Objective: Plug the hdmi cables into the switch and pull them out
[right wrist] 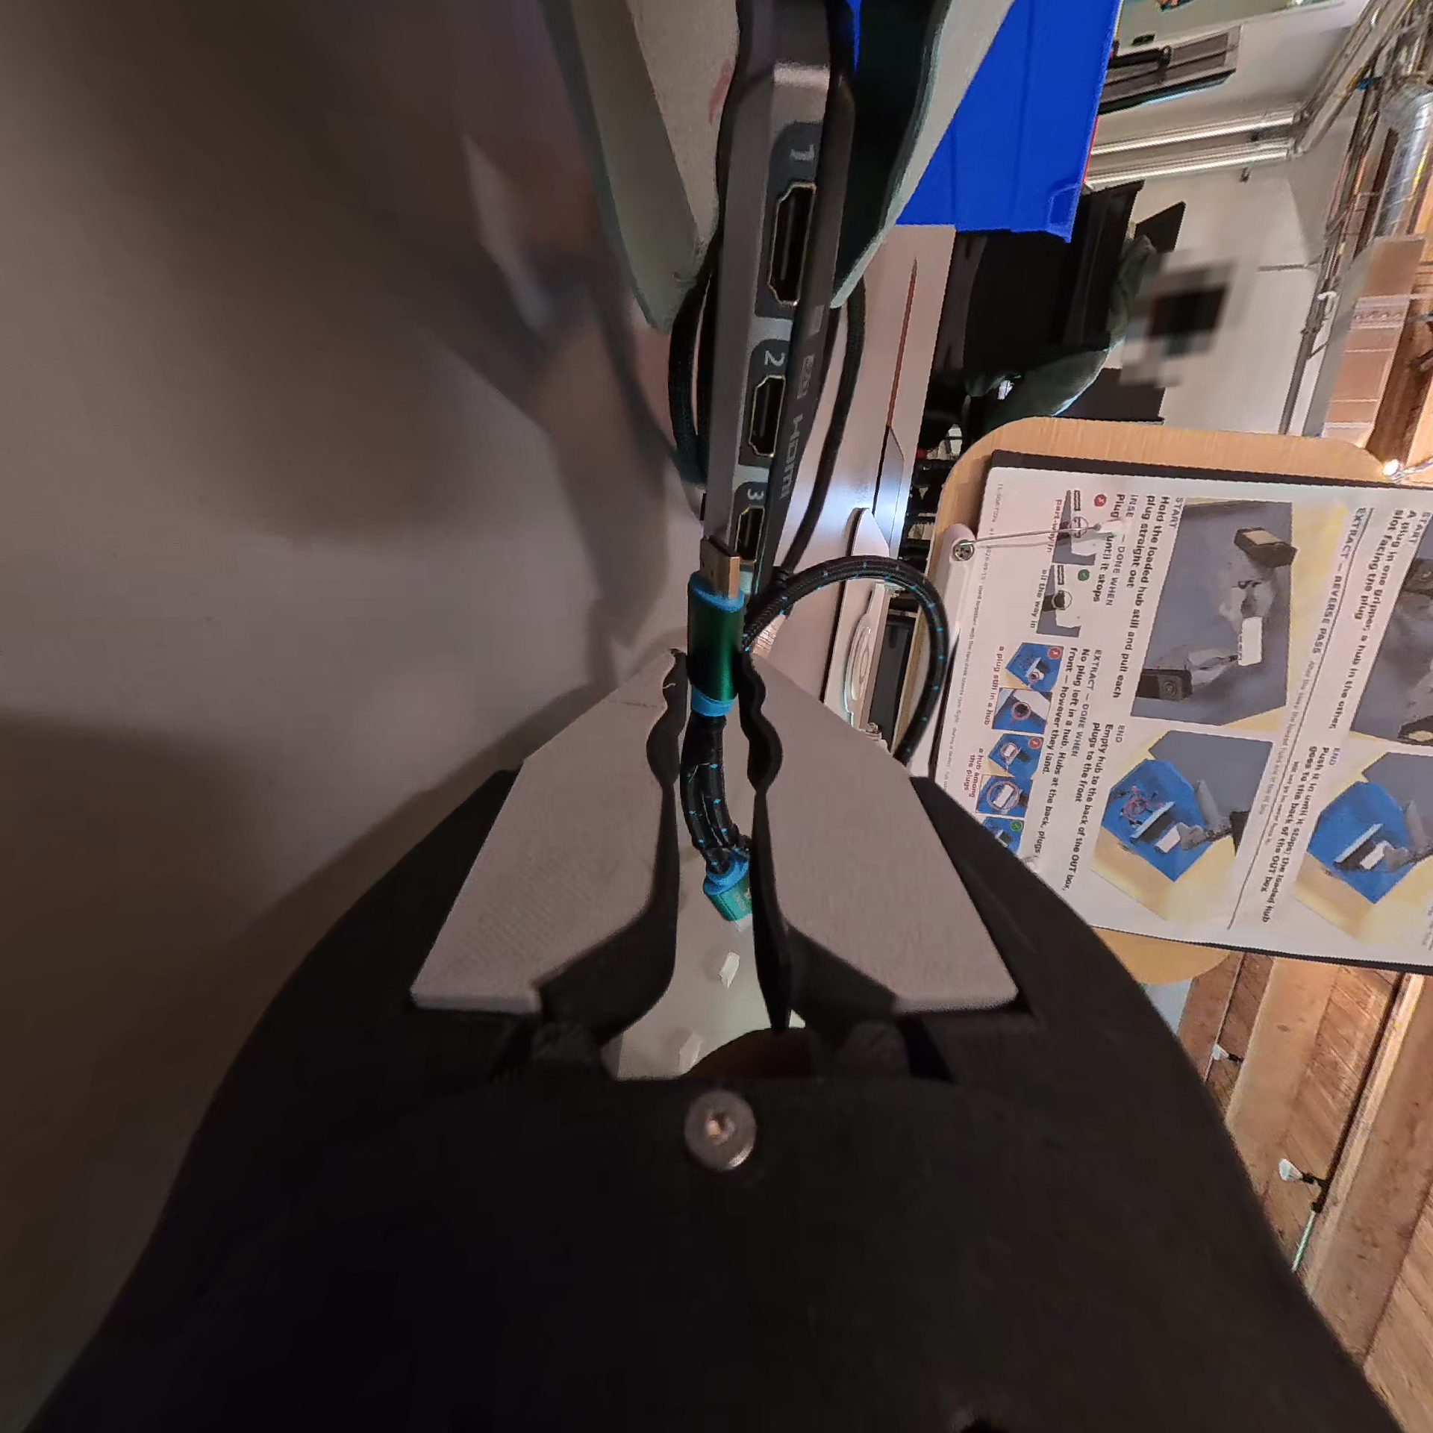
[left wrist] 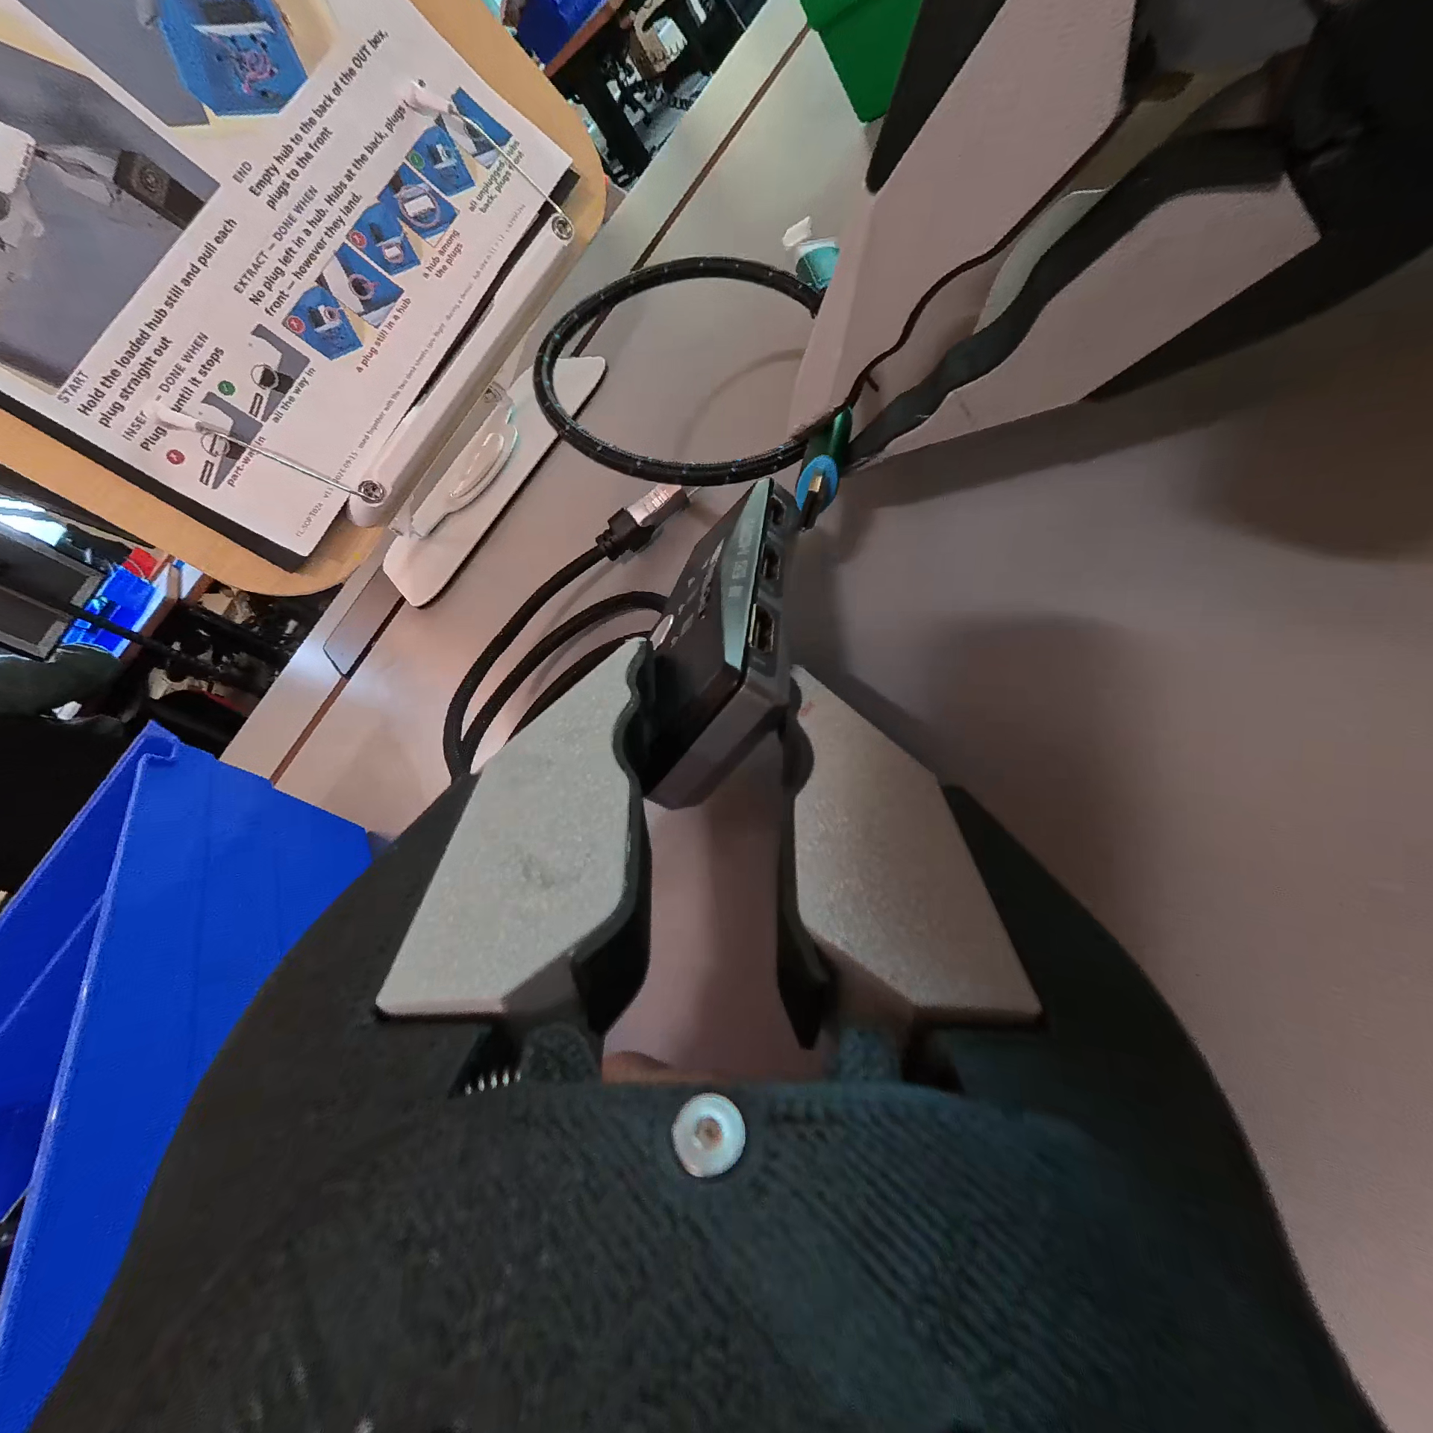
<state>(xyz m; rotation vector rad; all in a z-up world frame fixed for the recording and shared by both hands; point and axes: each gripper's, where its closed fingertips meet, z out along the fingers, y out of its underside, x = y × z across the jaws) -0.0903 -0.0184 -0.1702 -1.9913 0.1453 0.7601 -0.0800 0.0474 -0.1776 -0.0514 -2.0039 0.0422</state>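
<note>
The left gripper [left wrist: 709, 698] is clamped on the near end of the HDMI switch [left wrist: 717, 643], a flat dark box held off the pale table [left wrist: 1124, 775] with its row of three ports facing right; in the left wrist view all three ports look empty. The right gripper [right wrist: 709, 682] is closed on the green metal plug [right wrist: 715, 643] of a black braided HDMI cable [right wrist: 892, 612] flecked with blue, its fingers pinching the plug body between the two blue bands. In the right wrist view the plug's gold tip sits just at the mouth of the farthest of the three ports on the switch [right wrist: 764, 326], the one at the end away from the left gripper, touching or nearly touching the edge but not pushed in. The cable loops out to the right behind the plug and doubles back between the right gripper's fingers, where a second green plug end [right wrist: 729, 899] hangs. A second black cable with a silver plug [left wrist: 655, 504] lies on the table beyond the switch. A printed instruction sheet [left wrist: 256, 256] is clipped on a wooden board stand at the back, and a blue bin [left wrist: 155, 930] stands to the left
</note>
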